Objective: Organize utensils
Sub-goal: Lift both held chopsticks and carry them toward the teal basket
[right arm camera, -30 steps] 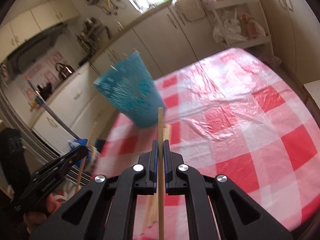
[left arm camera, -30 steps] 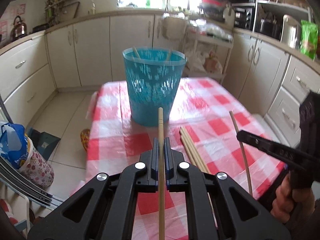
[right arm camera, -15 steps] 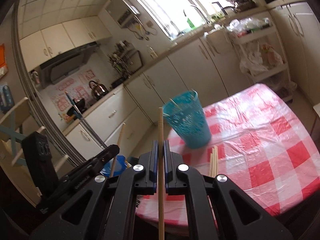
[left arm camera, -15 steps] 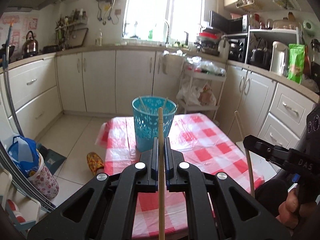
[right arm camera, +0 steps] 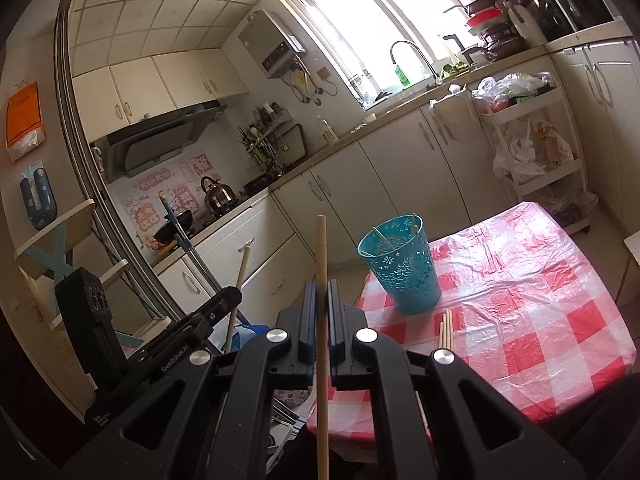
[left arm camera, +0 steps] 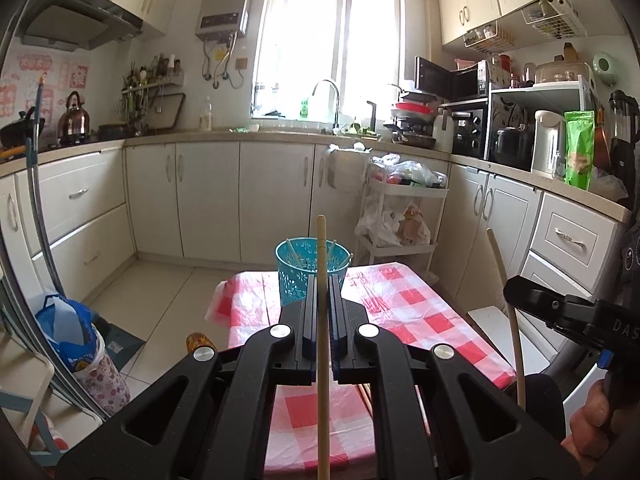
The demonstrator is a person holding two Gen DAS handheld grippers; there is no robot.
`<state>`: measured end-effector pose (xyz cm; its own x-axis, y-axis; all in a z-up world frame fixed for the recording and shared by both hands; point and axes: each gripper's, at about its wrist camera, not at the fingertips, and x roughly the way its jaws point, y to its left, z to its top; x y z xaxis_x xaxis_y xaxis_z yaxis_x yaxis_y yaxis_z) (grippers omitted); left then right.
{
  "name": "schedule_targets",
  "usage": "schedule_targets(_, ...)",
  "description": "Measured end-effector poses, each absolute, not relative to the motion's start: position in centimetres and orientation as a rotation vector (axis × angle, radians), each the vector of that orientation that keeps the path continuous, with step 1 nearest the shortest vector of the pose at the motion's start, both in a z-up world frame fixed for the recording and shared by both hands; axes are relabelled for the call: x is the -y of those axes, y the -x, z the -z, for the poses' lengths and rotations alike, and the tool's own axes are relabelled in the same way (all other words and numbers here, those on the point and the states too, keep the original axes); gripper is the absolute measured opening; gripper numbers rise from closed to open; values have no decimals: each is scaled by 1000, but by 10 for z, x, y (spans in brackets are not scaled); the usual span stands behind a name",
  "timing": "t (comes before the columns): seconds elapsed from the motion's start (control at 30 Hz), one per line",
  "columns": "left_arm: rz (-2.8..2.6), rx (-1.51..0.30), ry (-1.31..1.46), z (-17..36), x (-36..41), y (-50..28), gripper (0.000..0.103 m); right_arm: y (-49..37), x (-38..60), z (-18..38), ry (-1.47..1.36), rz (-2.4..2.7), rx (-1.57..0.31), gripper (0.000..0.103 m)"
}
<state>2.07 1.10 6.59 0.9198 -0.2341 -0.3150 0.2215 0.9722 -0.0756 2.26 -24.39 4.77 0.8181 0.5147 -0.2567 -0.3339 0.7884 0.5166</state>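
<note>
Chopsticks [left arm camera: 322, 320] [right arm camera: 321, 320] (one clamped in each tool [left arm camera: 321, 300] [right arm camera: 321, 300]) now ride far back from the blue basket [right arm camera: 400, 272], delivery still pending.

Lower ends of table chopsticks [right arm camera: 445, 330] hidden behind right hand-held gripper [right arm camera: 321, 312].

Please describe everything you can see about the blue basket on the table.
The blue basket is a round, tapered bin that looks like turquoise plastic, wider at the rim than at the base, with cut-out flower patterns in its wall. It stands upright on the red and white checked tablecloth, near the far left part of the table as the right wrist view shows it. A few thin wooden sticks lean inside it, their ends above the rim. Neither tool touches it. More sticks lie on the cloth in front of it, apart from it.
</note>
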Motion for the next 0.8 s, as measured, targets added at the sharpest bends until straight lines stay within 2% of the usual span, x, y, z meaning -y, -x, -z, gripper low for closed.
schedule_targets(0.43, 234, -315, 48, -69, -14, -17, 5, -24, 234, -48, -446, -465, -408, 6)
schedule_targets(0.8, 228, -334, 79, -59, -24, -50, 5, -62, 214, -31, -274, -268, -502, 6)
